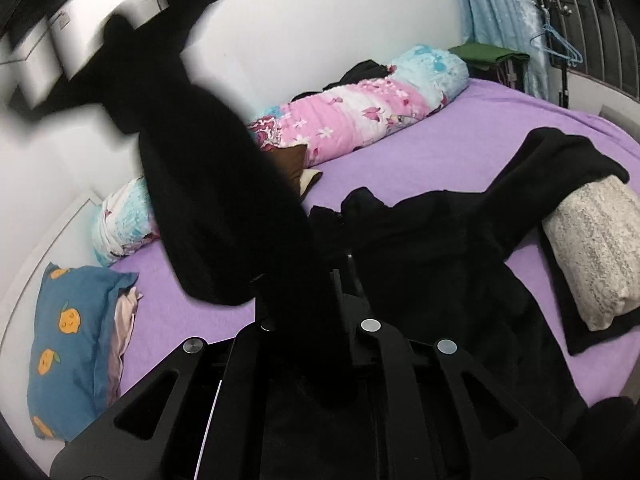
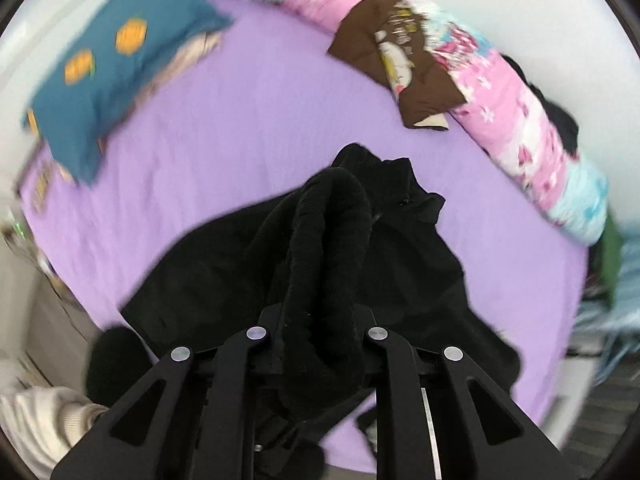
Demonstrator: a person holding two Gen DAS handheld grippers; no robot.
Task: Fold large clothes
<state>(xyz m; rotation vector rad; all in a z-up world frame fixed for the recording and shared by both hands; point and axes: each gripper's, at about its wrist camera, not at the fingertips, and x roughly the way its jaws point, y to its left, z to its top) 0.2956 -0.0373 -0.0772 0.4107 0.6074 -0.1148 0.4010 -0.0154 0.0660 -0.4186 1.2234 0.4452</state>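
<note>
- Black garment (image 2: 248,264): bulk lies crumpled on the purple bed (image 2: 248,128), directly beneath and ahead of the right tool (image 2: 320,320).
- Right tool: pinched narrow on a thick rolled edge of the garment.
- Left tool (image 1: 308,312): clamped narrow on a raised flap that hangs before its lens.
- Judgement: draw both held edges apart, level and taut, before laying flat.
- Cream pillow (image 1: 600,248), right of the left tool, pins cloth; clear it.

Fuzzy matt black garment (image 2: 328,240), purple cloth sheet (image 2: 240,120)
</note>
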